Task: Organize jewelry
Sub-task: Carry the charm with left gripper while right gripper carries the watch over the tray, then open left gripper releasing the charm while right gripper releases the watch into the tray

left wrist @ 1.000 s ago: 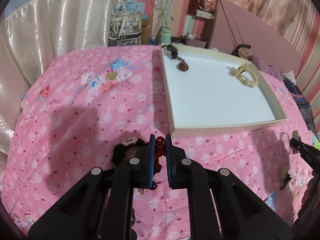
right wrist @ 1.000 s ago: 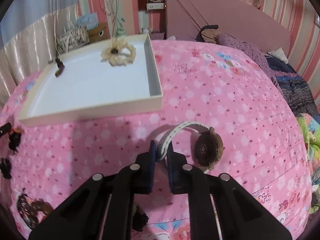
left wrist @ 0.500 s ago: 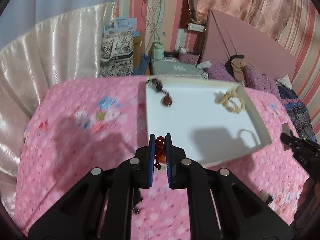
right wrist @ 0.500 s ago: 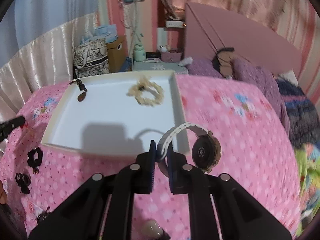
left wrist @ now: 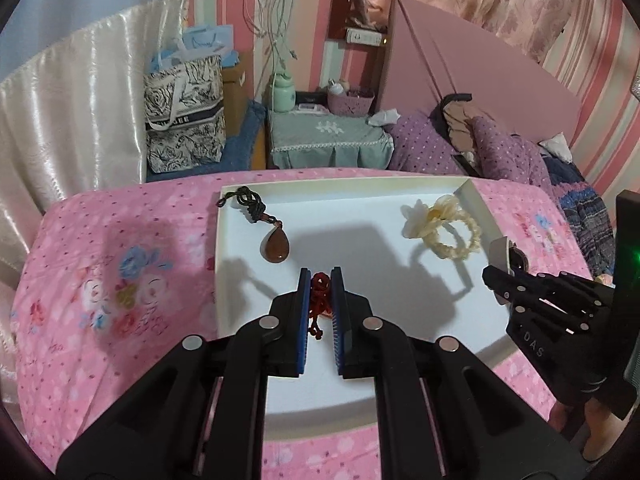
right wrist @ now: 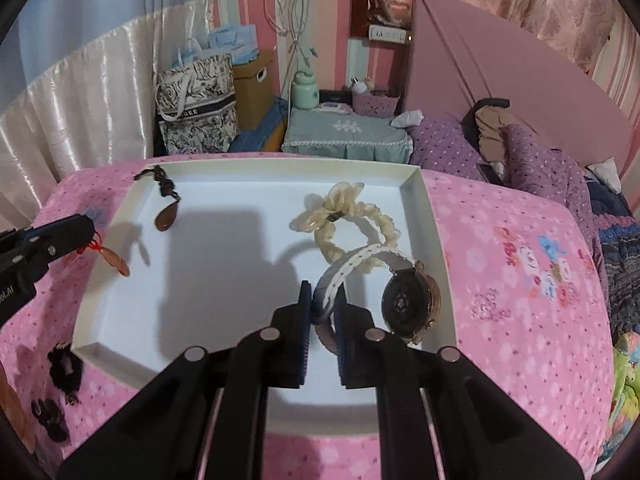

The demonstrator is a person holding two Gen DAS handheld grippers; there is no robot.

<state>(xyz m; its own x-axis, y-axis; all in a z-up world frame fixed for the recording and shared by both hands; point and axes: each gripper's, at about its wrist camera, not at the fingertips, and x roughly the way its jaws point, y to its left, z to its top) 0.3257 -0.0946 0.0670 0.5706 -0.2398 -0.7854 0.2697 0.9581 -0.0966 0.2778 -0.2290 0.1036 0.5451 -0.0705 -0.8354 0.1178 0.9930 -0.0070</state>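
Observation:
A white tray [left wrist: 476,196] lies on the pink bedspread; it also shows in the right wrist view [right wrist: 436,236]. In it lie a brown teardrop pendant on a dark cord [left wrist: 275,245] and a cream scrunchie [left wrist: 442,228]. My left gripper [left wrist: 320,284] is shut on a red-cord pendant [left wrist: 319,296], held above the tray's left middle. My right gripper [right wrist: 323,300] is shut on the white strap of a wristwatch [right wrist: 408,300], held above the tray's right side near the scrunchie [right wrist: 344,216]. The left gripper's pendant hangs at the left in the right wrist view [right wrist: 114,262].
Dark hair ties [right wrist: 64,364] and small dark pieces [right wrist: 50,420] lie on the bedspread left of the tray. Beyond the bed stand a patterned tote bag [left wrist: 184,112], a covered nightstand [left wrist: 328,136] and a purple pillow [left wrist: 480,144].
Both grippers have lifted their items off the bedspread and carried them forward over the tray. The left holds the red-cord pendant, the right the watch.

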